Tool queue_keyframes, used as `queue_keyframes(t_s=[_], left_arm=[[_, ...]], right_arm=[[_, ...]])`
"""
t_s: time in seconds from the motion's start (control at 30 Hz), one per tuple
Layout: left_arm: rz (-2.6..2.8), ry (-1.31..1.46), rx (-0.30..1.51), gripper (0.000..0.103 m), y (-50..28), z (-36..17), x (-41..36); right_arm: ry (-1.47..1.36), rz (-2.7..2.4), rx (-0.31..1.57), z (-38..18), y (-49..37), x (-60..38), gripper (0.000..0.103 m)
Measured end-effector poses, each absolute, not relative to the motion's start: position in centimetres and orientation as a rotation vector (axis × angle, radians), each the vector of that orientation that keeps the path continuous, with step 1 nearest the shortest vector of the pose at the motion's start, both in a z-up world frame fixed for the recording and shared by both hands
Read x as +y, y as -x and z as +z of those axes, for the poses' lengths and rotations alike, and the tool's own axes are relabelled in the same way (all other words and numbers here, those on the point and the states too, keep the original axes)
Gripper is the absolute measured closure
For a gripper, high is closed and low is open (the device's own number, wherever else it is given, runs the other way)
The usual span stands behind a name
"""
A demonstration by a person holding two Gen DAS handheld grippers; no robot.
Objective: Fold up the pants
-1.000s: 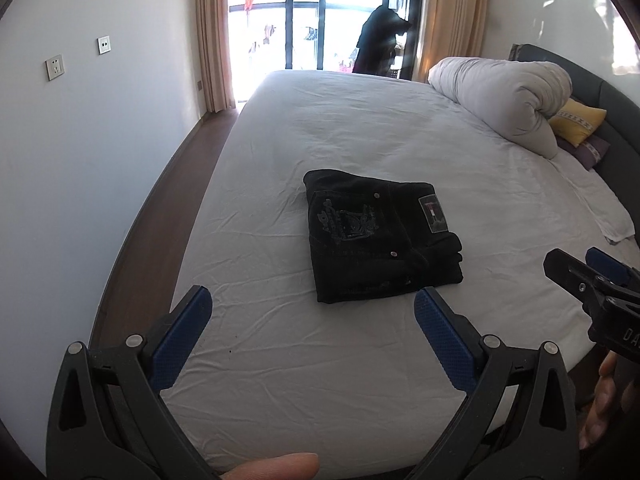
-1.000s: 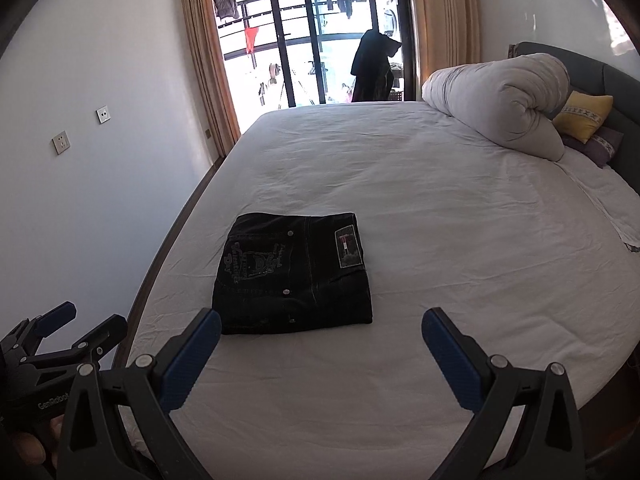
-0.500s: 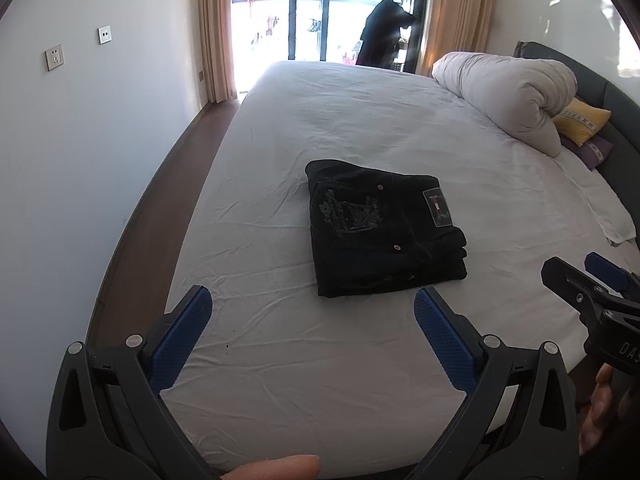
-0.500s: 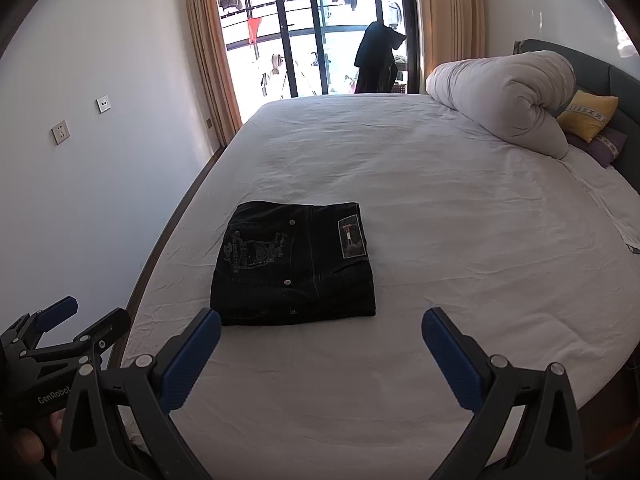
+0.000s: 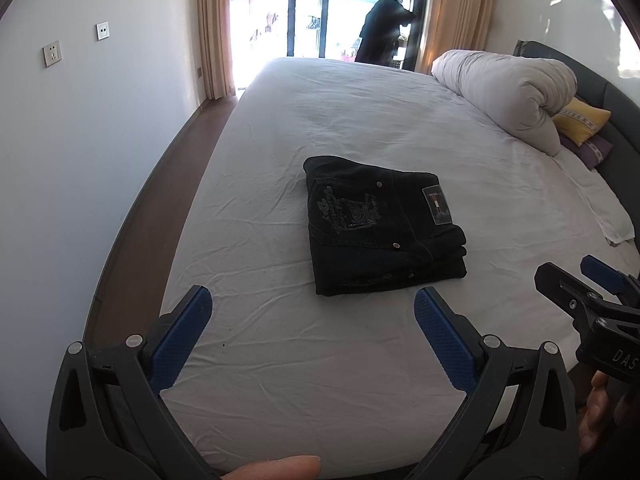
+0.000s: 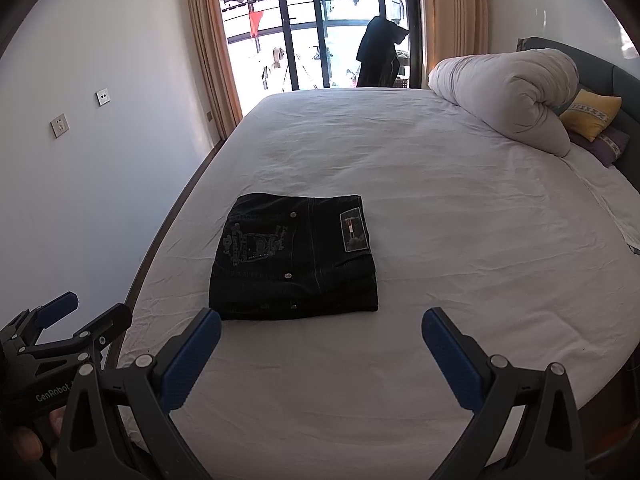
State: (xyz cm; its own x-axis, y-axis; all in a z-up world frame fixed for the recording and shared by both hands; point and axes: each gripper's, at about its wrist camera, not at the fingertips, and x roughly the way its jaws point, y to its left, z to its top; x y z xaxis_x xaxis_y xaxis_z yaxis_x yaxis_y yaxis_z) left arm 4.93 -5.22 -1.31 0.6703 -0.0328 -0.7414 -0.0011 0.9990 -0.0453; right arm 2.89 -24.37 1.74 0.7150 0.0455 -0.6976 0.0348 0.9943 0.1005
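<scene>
folded black denim pants (image 5: 380,228), stacked into a thick rectangle with embroidered pocket, metal rivets and a sewn patch, lying flat on the creased white sheet of the bed (image 5: 360,360). left hand-held gripper (image 5: 312,320) spread wide, blue ribbed pads empty, hovering short of the pants. right hand-held gripper (image 6: 320,340) likewise wide apart, holding nothing.

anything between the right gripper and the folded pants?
Nothing: only bare white sheet lies between the open right gripper and the folded pants, per the right wrist view.
</scene>
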Motion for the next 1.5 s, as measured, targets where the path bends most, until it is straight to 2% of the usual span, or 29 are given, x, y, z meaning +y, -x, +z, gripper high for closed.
queue_keyframes(t_s=[1.5], left_arm=[[-0.017, 0.045, 0.841, 0.0, -4.93, -1.72, -5.57]], right_arm=[[-0.101, 0.011, 0.785, 1.14, -3.05, -24.07, 0.0]])
